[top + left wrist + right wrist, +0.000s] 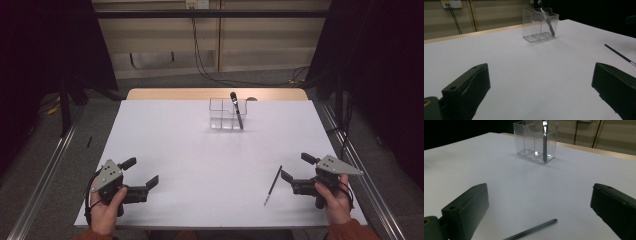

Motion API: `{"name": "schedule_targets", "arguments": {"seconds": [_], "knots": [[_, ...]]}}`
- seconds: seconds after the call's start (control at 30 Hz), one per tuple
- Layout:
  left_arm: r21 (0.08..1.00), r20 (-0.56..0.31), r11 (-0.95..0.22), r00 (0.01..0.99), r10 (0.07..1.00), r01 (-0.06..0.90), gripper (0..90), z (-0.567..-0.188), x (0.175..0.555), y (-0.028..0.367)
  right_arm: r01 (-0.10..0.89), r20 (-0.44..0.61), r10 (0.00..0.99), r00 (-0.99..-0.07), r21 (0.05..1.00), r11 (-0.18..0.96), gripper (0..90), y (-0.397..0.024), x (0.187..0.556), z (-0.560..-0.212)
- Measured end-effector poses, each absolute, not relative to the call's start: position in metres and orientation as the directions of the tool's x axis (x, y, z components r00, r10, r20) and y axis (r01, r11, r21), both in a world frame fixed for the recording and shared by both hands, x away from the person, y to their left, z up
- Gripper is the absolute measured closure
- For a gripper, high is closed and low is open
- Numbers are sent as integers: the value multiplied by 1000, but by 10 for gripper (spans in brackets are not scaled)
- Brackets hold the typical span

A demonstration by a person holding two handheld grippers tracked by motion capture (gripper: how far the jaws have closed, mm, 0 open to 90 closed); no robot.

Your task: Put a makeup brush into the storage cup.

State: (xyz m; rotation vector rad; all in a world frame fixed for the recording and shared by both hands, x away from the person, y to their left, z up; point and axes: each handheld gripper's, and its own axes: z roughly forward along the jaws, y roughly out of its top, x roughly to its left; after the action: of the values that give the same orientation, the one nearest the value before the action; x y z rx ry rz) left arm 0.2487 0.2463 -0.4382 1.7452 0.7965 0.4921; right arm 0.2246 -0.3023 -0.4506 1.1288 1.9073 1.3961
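Left hand-held gripper [143,174], right hand-held gripper [295,166]: both resting on counter [200,160], jaws gaping, empty. Slim dark pen [273,185] lying just beside right one; straddling it squarely seems wise. Far: clear organiser [227,114] holding brush [236,110]

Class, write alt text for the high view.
A white table holds a clear organiser with a brush standing in it. A thin pencil lies beside the open right claw; the left claw is open too.
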Motion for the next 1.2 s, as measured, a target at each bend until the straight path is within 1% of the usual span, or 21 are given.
{"name": "schedule_targets", "arguments": {"seconds": [0.2, 0.27, 0.43, 0.67, 0.87, 1.03, 1.2], "knots": [[947, -62, -172, 681, 730, 271, 19, -438, 250, 246, 303, 69, 839, -540, 946, 117, 9, -299, 232, -446], [947, -60, -176, 684, 727, 270, 19, -439, 251, 246, 286, 58, 847, -529, 951, 114, 13, -297, 237, -443], [947, -62, -173, 682, 728, 271, 19, -439, 250, 247, 291, 53, 835, -548, 948, 130, 9, -289, 250, -437], [946, -55, -182, 686, 726, 269, 19, -439, 251, 245, 334, 69, 792, -607, 926, 176, 8, -278, 268, -432], [945, -55, -184, 684, 727, 271, 19, -439, 252, 246, 348, 63, 785, -616, 916, 200, 16, -274, 279, -430], [945, -51, -186, 686, 726, 267, 19, -439, 252, 245, 360, 51, 770, -635, 902, 237, 18, -270, 282, -429], [945, -51, -187, 684, 728, 269, 19, -439, 252, 247, 388, 68, 743, -666, 882, 267, 36, -269, 283, -428]]}}
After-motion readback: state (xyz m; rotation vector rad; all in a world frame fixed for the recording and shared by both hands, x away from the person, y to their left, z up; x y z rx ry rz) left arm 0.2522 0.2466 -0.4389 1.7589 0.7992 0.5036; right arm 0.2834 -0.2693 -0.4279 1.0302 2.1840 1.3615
